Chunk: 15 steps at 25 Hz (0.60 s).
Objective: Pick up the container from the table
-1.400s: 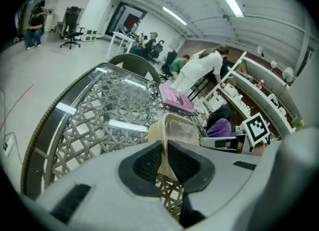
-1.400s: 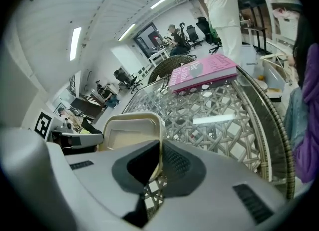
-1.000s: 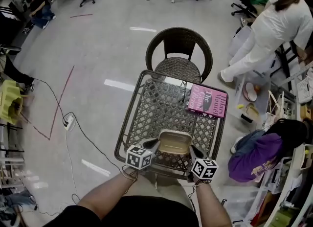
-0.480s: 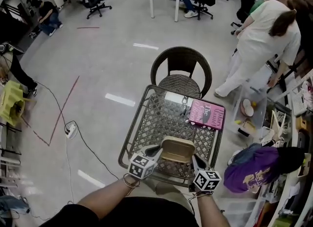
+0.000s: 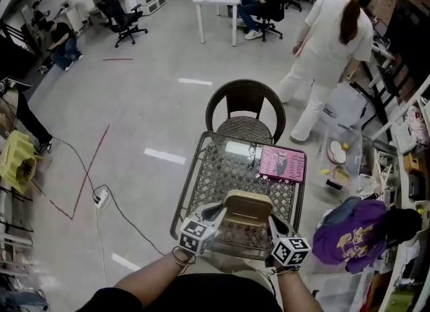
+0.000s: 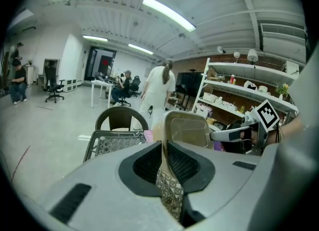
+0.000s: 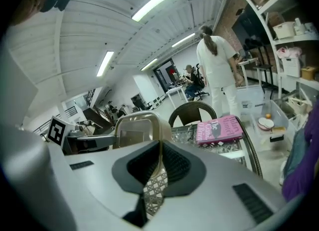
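bright, even light from long ceiling tubes (image 6: 168,13); pale glare streaks on the glossy floor (image 5: 164,155). gripper views bulge fisheye-round, corners black; the left gripper (image 6: 166,145) looks soft up close.

Open office-lab workspace: white desk (image 5: 218,0), swivel chairs (image 5: 124,13), stocked shelves (image 6: 234,88).

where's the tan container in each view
Head view: container low centre, over the table's near end.
Left gripper view: container at centre, its rim pinched in the left claw.
Right gripper view: container left of centre, rim pinched in the right claw.
Shared landmark: the wicker chair beyond the table.
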Motion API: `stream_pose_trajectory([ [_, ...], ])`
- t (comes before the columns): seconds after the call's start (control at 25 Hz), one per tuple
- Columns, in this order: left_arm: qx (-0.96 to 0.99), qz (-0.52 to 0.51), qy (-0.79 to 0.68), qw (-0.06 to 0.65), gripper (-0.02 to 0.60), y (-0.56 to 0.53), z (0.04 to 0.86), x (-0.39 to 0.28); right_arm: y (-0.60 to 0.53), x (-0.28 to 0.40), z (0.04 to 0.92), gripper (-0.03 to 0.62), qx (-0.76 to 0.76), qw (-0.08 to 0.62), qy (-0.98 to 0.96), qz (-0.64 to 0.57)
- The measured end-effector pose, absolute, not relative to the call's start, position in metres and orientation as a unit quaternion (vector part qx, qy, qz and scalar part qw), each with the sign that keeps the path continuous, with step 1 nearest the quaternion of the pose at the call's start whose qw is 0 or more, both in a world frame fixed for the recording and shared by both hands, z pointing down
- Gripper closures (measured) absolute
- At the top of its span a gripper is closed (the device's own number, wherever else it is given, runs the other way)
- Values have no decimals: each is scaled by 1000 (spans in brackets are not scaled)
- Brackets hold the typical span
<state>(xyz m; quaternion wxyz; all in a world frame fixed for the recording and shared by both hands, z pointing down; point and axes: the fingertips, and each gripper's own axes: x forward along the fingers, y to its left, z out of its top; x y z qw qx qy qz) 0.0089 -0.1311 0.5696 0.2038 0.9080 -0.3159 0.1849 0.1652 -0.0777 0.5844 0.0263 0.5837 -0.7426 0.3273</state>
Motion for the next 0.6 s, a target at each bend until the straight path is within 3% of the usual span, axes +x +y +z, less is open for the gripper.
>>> stream_pose_trajectory([
  [0.6, 930, 124, -315, 140, 545, -134, 477, 3, -76, 158, 492, 569, 594, -14, -765, 249],
])
